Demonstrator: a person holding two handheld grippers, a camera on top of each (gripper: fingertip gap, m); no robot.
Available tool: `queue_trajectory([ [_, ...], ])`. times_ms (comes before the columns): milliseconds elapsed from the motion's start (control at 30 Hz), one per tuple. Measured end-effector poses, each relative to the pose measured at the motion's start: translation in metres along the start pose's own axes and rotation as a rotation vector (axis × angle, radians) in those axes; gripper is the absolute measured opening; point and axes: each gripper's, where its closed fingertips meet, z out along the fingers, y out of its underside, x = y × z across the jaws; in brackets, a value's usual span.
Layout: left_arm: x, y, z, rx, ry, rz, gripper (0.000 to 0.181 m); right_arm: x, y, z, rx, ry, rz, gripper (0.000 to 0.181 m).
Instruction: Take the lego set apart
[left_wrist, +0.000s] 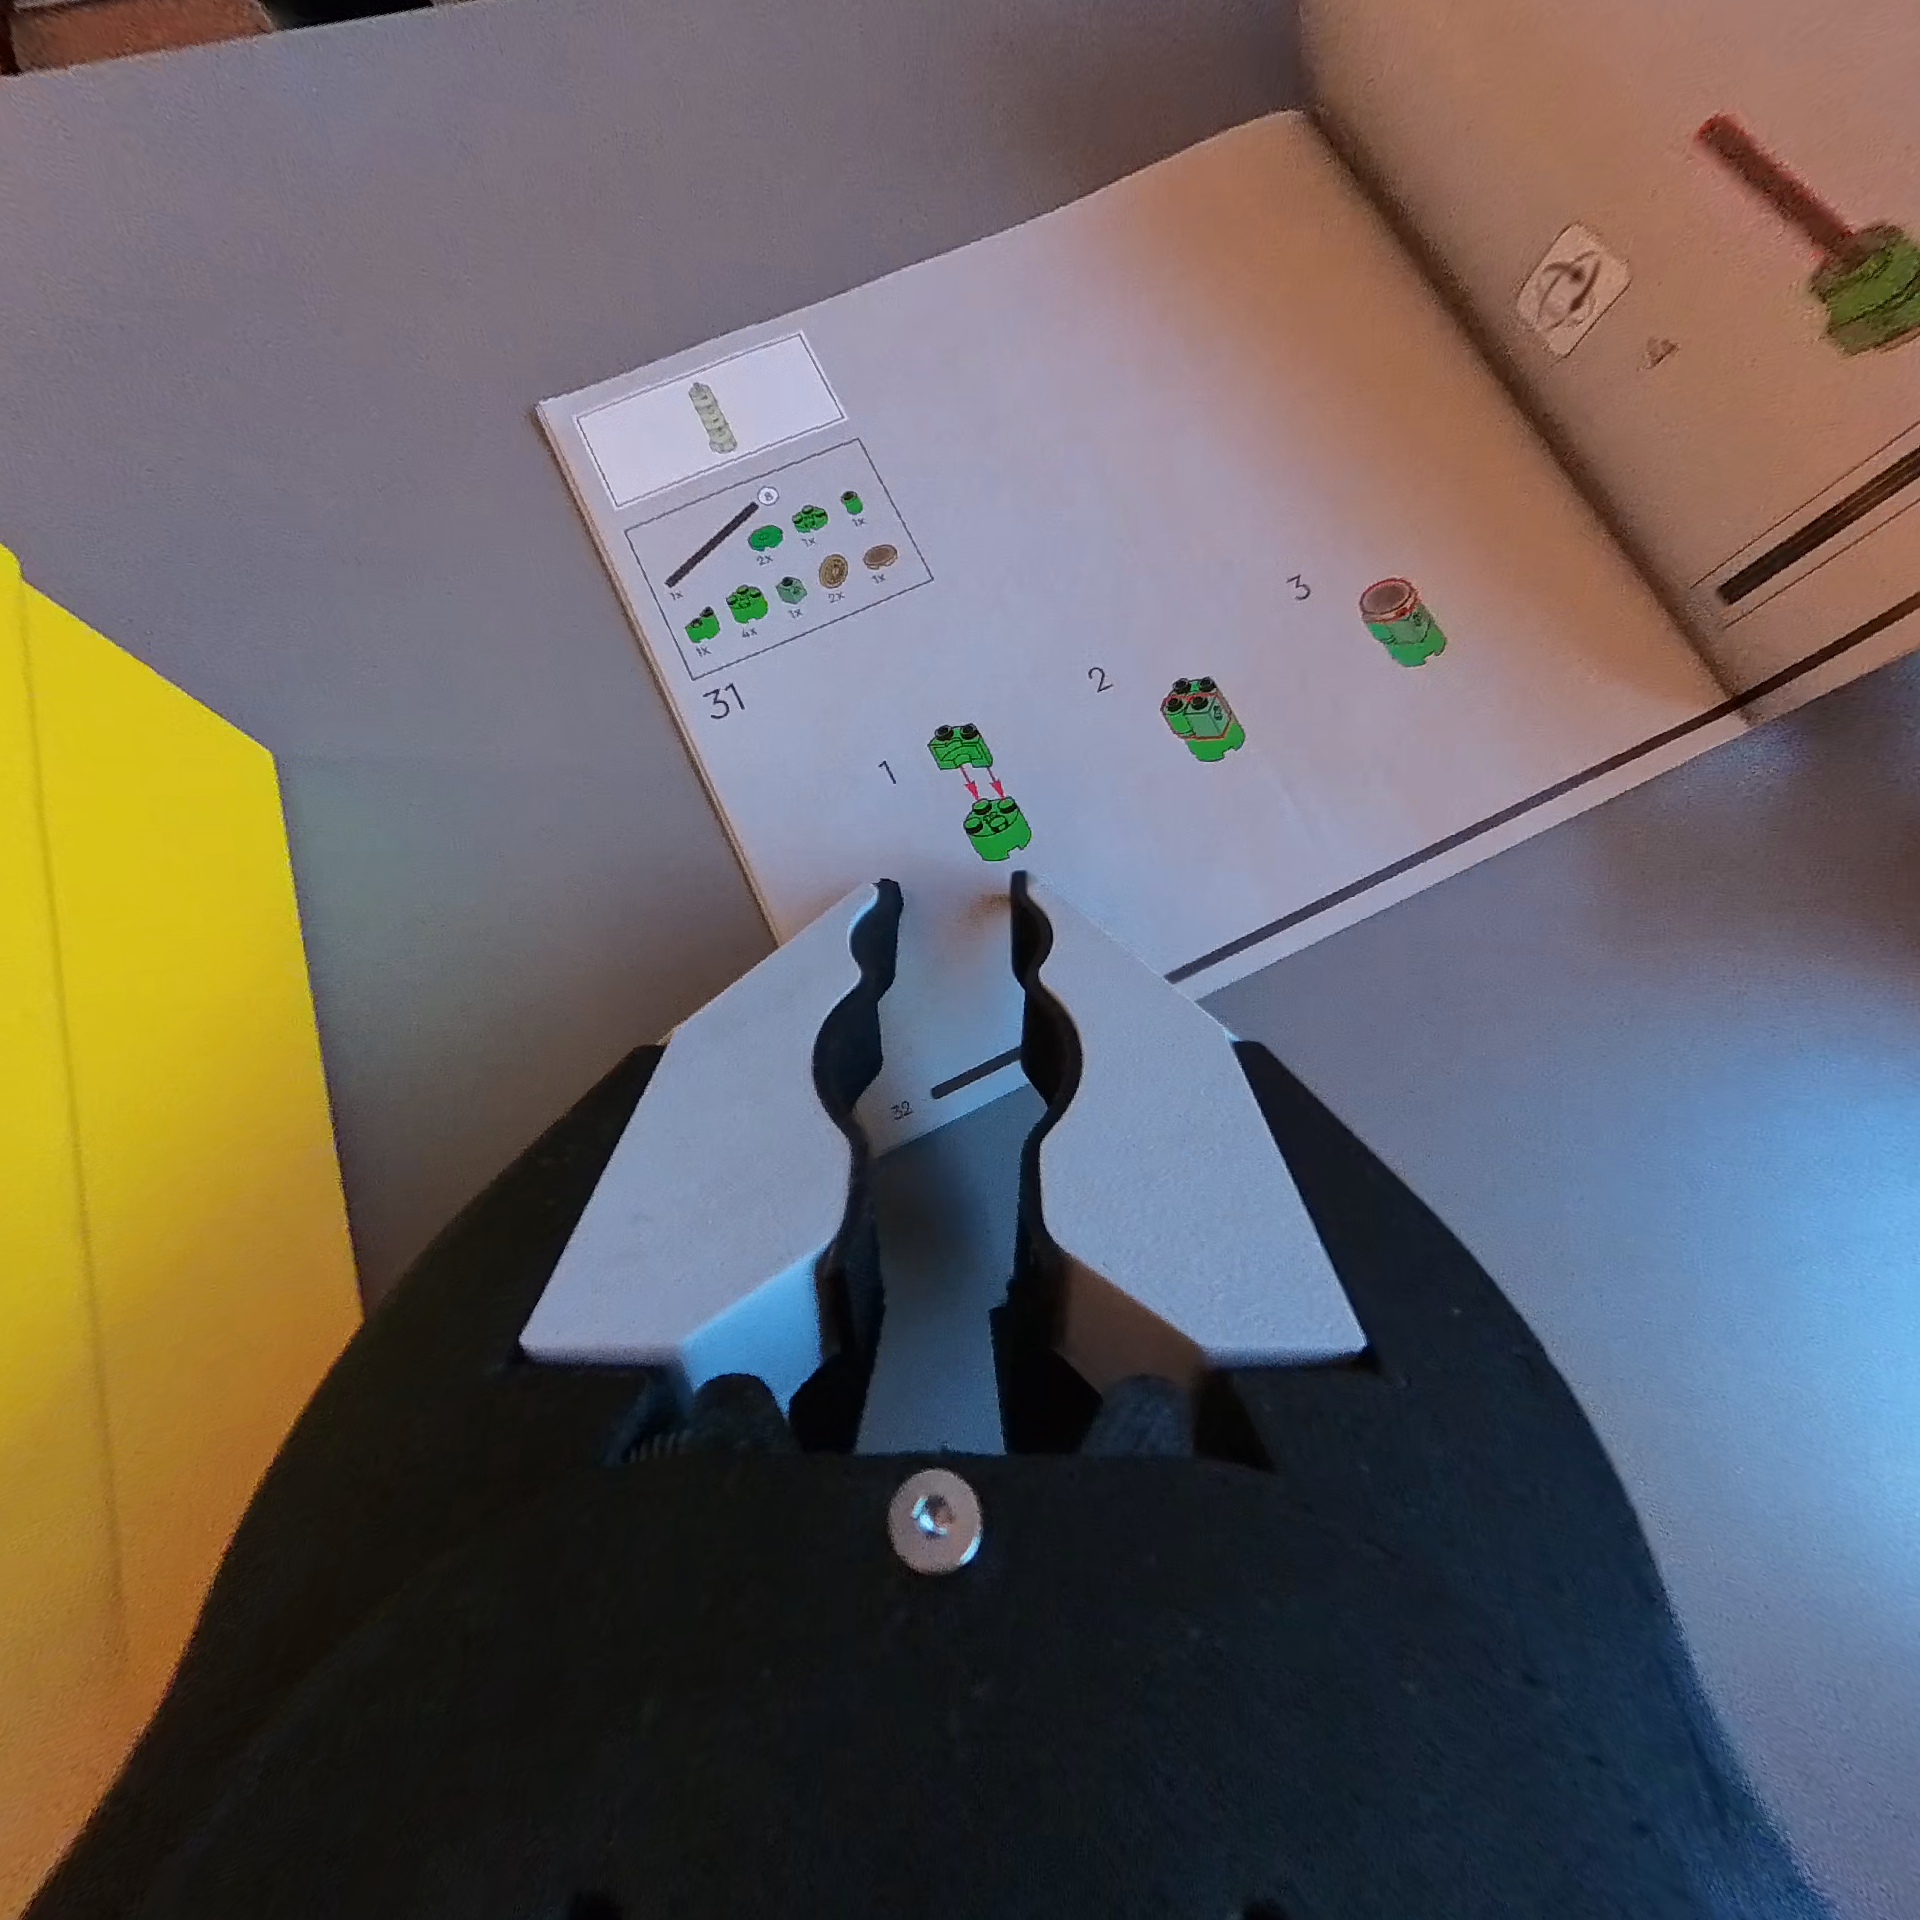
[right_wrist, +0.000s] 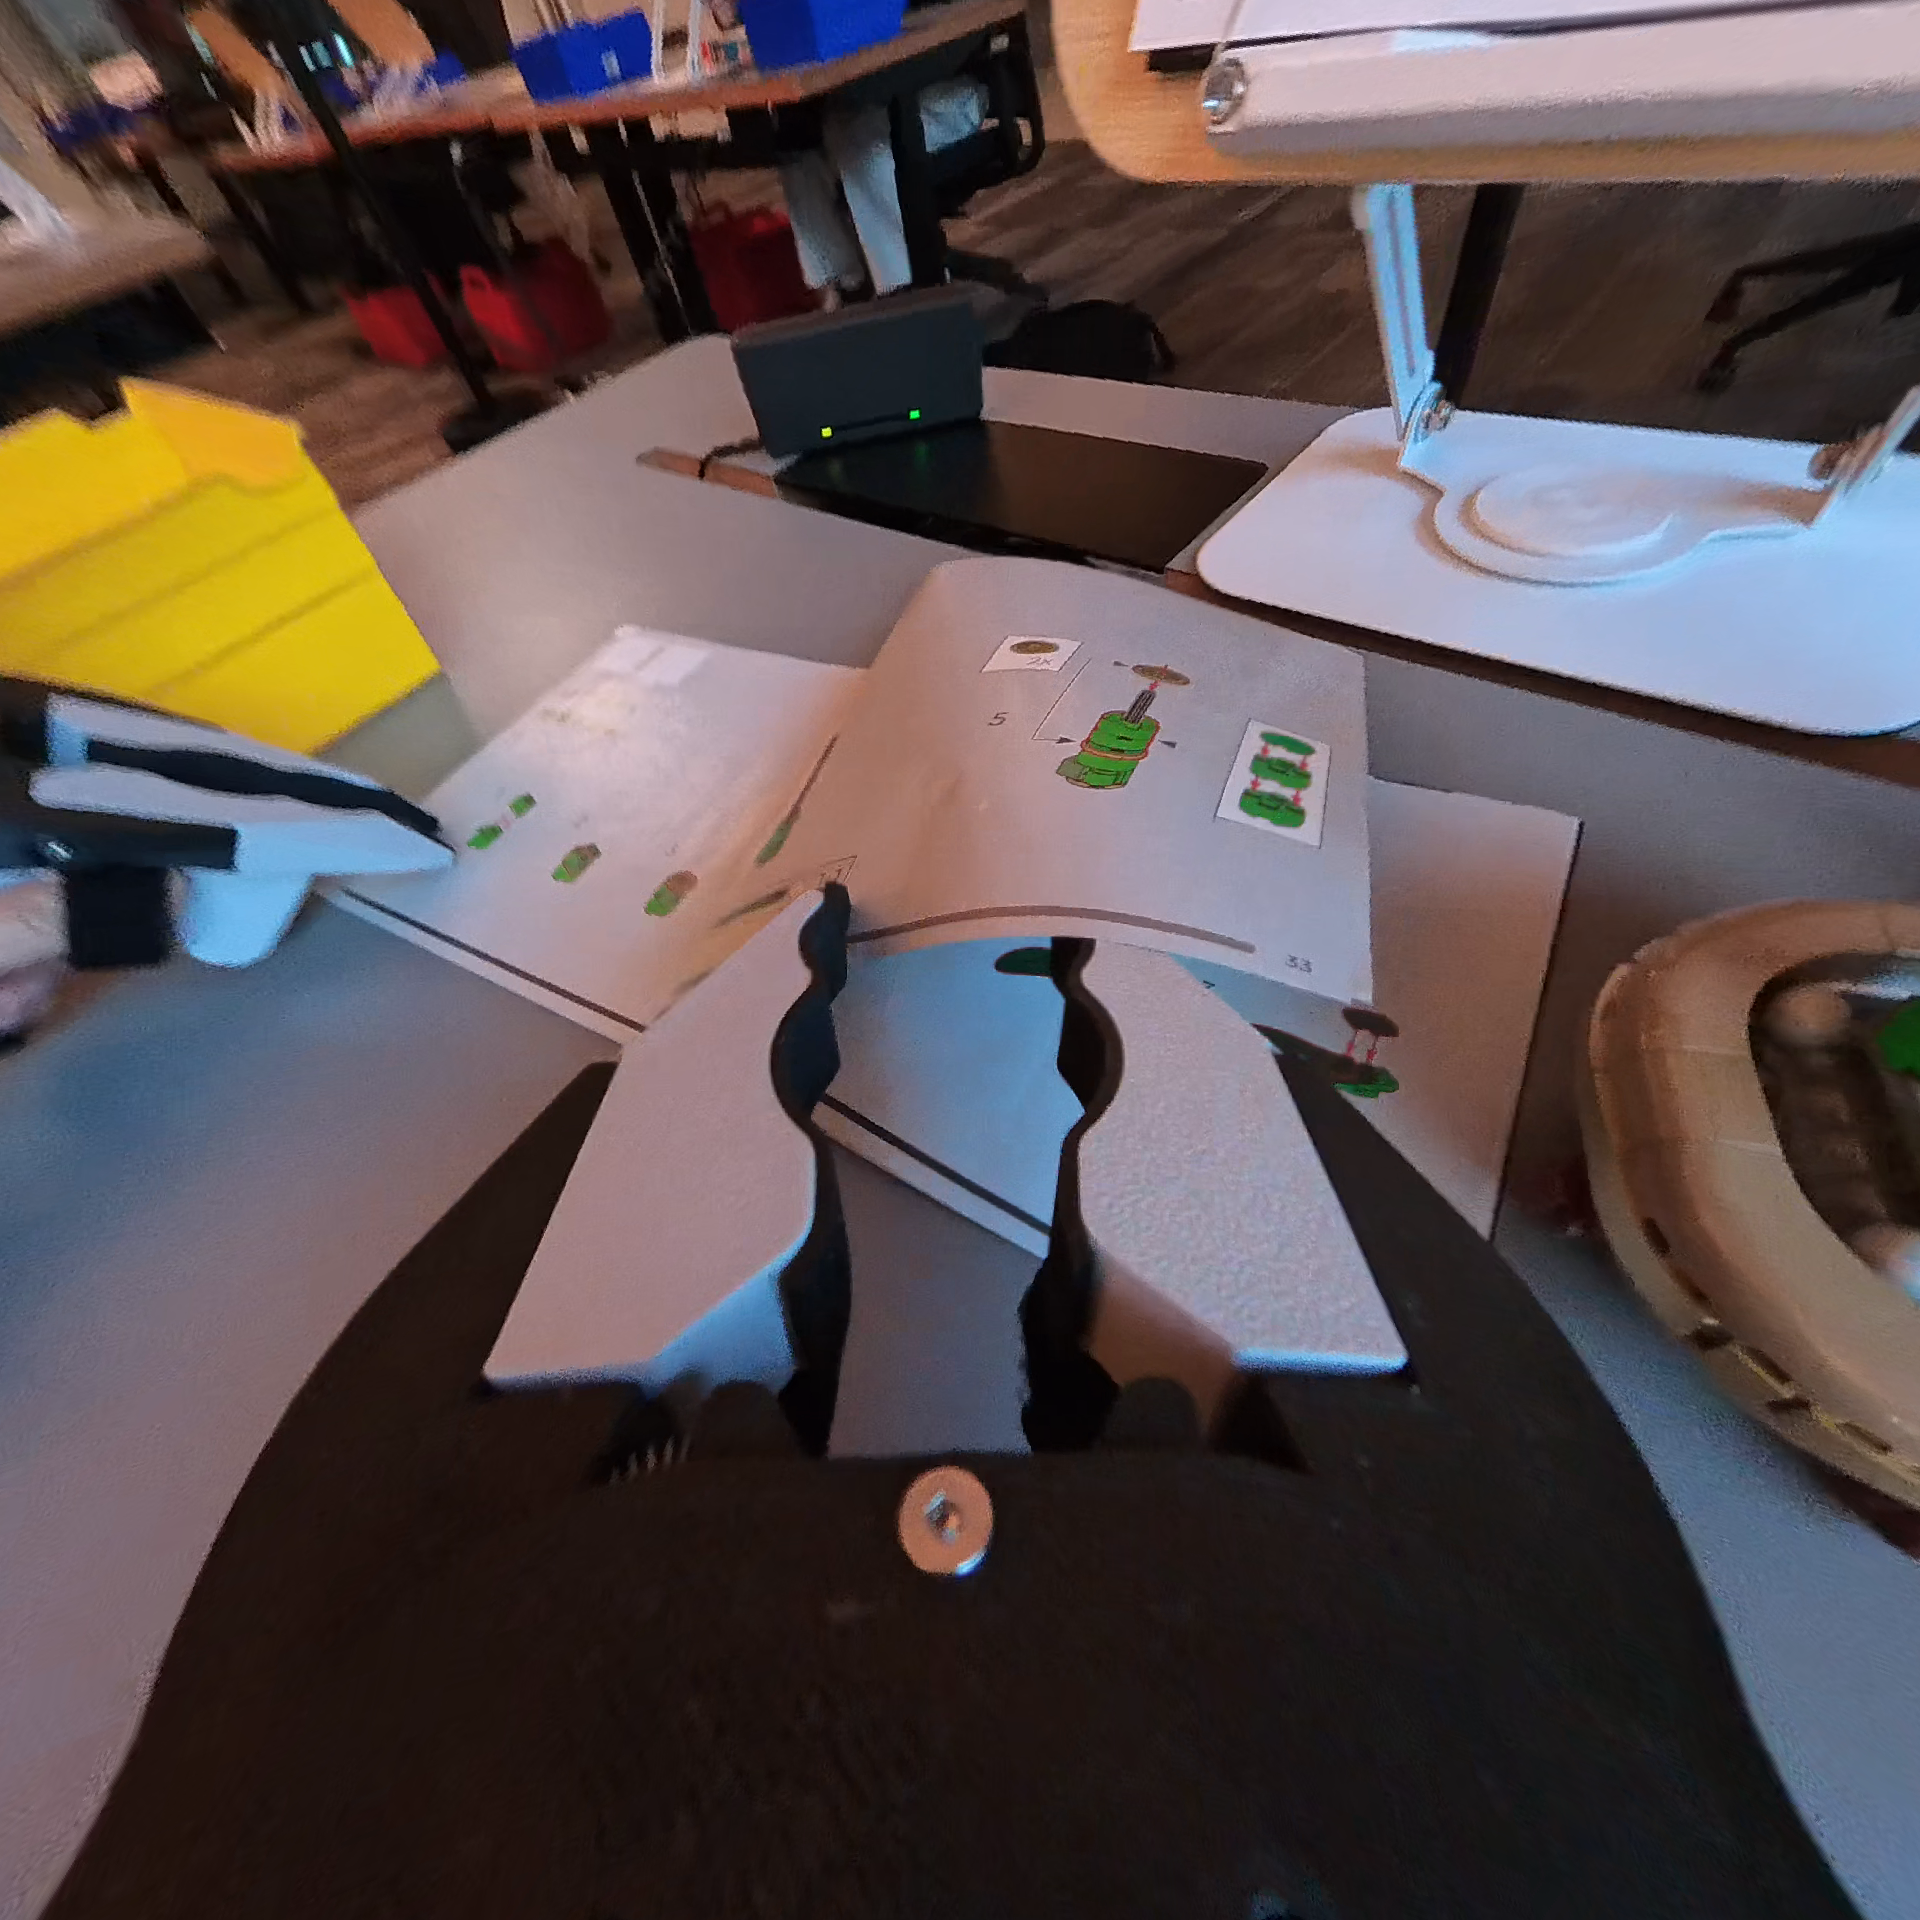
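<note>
An open instruction booklet (left_wrist: 1049, 488) lies on the grey table, showing green brick drawings. My left gripper (left_wrist: 954, 883) is open and empty, its tips just above the booklet's near edge. My right gripper (right_wrist: 951, 925) is open and empty. Its left fingertip (right_wrist: 828, 914) is at the lower edge of a page (right_wrist: 1122, 831) that arches up off the booklet. A tan rounded lego build (right_wrist: 1704, 1195) with green pieces inside sits at the right edge, apart from both grippers. The left gripper also shows in the right wrist view (right_wrist: 431, 831), over the booklet's left page.
A yellow box (left_wrist: 135, 1039) stands left of the booklet, also seen in the right wrist view (right_wrist: 197, 561). Behind the booklet are a black device with green lights (right_wrist: 862, 364), a black pad (right_wrist: 1029, 488) and a white lamp base (right_wrist: 1558, 561). Other tables stand beyond. Across from one pair of fingers to the other is roughly 25 centimetres.
</note>
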Motion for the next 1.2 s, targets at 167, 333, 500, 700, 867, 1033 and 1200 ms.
queue_trajectory([
  [167,-0.002,0.001,0.0,0.006,-0.034,0.042,0.021,0.018,-0.013,-0.013,0.089,-0.013,0.179,0.034],
  [333,-0.003,0.002,-0.001,0.008,-0.019,0.021,0.021,0.025,-0.011,-0.026,0.093,-0.014,0.208,0.003],
  [500,-0.006,0.004,-0.003,-0.002,-0.032,0.022,0.021,0.027,0.014,-0.031,-0.033,0.006,0.192,0.0],
  [700,-0.013,0.011,-0.01,-0.037,-0.048,0.004,0.021,0.025,0.047,-0.034,-0.2,0.045,0.089,0.0],
  [867,-0.023,0.015,-0.013,-0.054,-0.083,-0.004,0.028,0.016,0.058,-0.033,-0.244,-0.011,0.134,0.001],
  [1033,-0.034,0.017,-0.015,-0.061,-0.099,-0.047,0.048,0.027,0.054,-0.036,-0.193,0.005,0.188,0.023],
  [1200,-0.031,0.017,-0.015,-0.059,-0.092,-0.033,0.043,0.032,0.045,-0.041,-0.119,-0.052,0.346,0.027],
])
